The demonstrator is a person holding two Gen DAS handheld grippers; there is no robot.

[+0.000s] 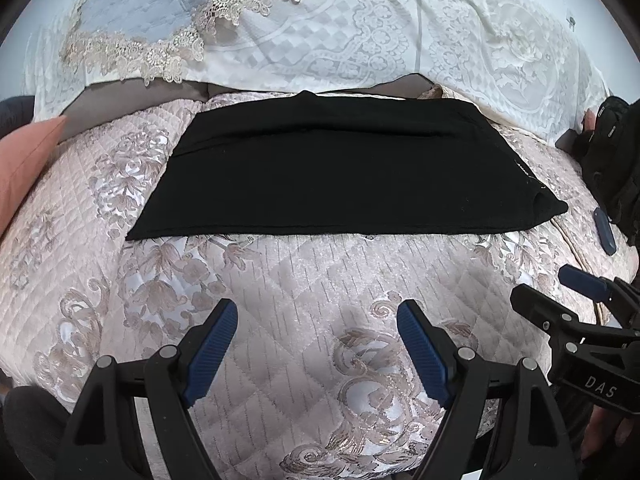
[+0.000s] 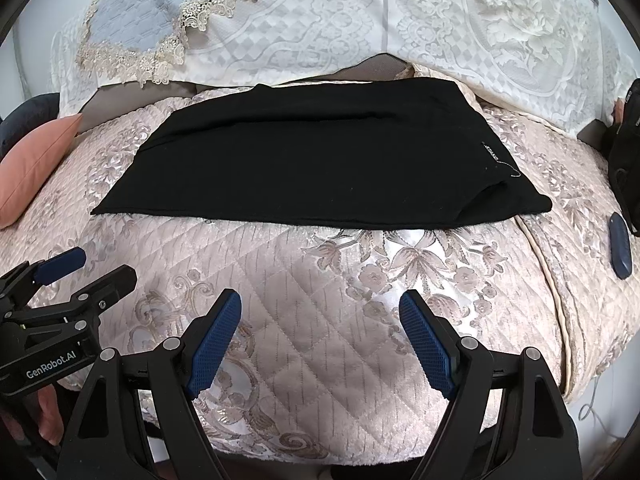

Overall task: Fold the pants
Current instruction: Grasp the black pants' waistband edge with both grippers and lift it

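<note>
Black pants (image 1: 332,172) lie folded flat in a wide rectangle on the pink quilted cover (image 1: 304,280); they also show in the right wrist view (image 2: 316,160), with a small white label near the right end. My left gripper (image 1: 318,320) is open and empty, held above the cover in front of the pants' near edge. My right gripper (image 2: 320,312) is open and empty, also in front of the near edge. Each gripper shows in the other's view: the right one at the right (image 1: 560,292), the left one at the left (image 2: 84,276).
A salmon cushion (image 2: 36,164) lies at the left. A dark blue flat object (image 2: 619,246) lies on the cover at the right, beside a black bag (image 1: 616,168). White lace-patterned bedding (image 1: 360,32) and a blue lace-edged pillow (image 1: 132,4) sit behind the pants.
</note>
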